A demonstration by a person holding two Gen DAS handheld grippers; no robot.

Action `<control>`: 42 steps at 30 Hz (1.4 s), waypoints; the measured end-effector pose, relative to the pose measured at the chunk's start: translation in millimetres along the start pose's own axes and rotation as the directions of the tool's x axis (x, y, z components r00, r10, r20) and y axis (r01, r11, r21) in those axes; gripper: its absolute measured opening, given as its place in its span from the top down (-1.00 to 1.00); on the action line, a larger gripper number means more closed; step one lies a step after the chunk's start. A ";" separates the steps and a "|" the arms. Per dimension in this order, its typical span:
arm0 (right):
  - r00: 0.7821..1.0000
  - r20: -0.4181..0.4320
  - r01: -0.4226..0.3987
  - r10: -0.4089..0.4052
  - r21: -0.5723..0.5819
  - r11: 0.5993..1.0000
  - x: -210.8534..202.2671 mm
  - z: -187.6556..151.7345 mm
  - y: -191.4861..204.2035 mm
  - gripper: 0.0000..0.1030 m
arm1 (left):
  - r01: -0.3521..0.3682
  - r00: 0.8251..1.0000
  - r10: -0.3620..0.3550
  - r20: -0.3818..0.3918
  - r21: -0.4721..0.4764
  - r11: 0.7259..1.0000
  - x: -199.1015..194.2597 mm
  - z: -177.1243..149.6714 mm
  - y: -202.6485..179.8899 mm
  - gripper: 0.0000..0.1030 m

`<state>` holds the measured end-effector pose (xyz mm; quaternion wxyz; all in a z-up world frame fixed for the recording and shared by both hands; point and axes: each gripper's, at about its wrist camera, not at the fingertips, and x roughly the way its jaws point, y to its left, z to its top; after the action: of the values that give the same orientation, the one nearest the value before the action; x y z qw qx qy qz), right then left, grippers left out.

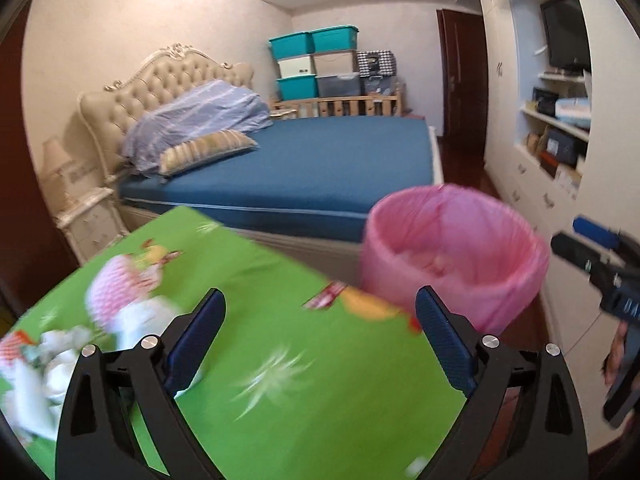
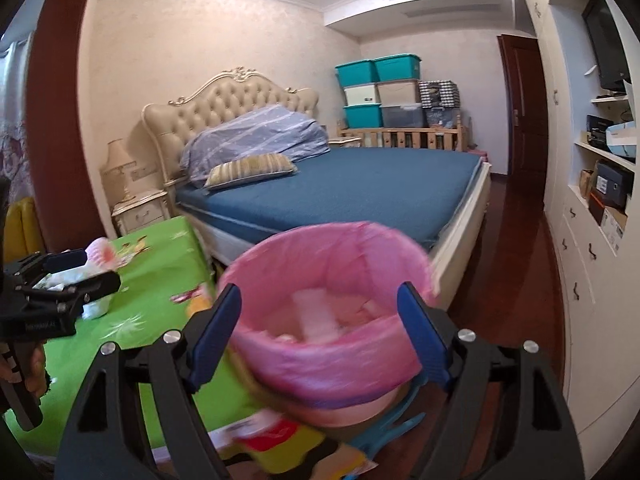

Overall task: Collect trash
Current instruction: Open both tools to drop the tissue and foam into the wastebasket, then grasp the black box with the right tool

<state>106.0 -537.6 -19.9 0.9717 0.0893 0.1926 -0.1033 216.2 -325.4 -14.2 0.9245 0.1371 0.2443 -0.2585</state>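
Note:
A pink-lined trash bin [image 2: 328, 344] stands off the right edge of the green table; pale scraps [image 2: 316, 316] lie in it. My right gripper [image 2: 320, 300] hovers open just above the bin's near rim, and nothing is between its fingers. In the left wrist view my left gripper [image 1: 322, 312] is open over the green tablecloth [image 1: 280, 380] and holds nothing. Crumpled white tissues [image 1: 40, 368] lie at the table's left, beside the left finger. The bin [image 1: 452, 256] is ahead to the right, with the right gripper [image 1: 568, 236] beyond it. The left gripper [image 2: 96, 270] shows over the tissues [image 2: 94, 308].
A bed with a blue mattress [image 2: 340, 188] stands behind the table and bin. White cabinets and shelves [image 2: 592, 240] line the right wall. A blurred colourful packet or box [image 2: 280, 440] and a blue plastic piece [image 2: 392, 428] lie low by the bin's foot. A nightstand [image 2: 140, 212] stands left.

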 end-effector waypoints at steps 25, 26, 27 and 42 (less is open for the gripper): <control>0.945 -0.281 -0.236 0.170 -0.222 0.946 50.8 -54.0 310.6 -0.70 | -0.489 0.872 0.460 -0.166 -0.265 0.831 -150.0 -152.4 274.7 -0.74; 0.945 -0.279 -0.240 0.171 -0.234 0.942 50.6 -52.9 317.9 -0.70 | -0.501 0.865 0.470 -0.174 -0.265 0.824 -149.7 -157.2 278.1 -0.74; 0.943 -0.283 -0.246 0.175 -0.238 0.939 52.1 -51.4 326.1 -0.70 | -0.510 0.860 0.478 -0.180 -0.262 0.819 -148.4 -159.1 278.8 -0.74; 0.933 -0.354 -0.178 0.069 -0.283 0.943 107.6 -35.8 399.1 -0.68 | -0.484 0.875 0.453 -0.170 -0.335 0.808 -157.7 -169.4 287.8 -0.74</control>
<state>284.4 -163.6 -41.4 0.9305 -0.0360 0.3645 0.0072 190.7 42.3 -38.0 0.9576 0.0281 0.2846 0.0339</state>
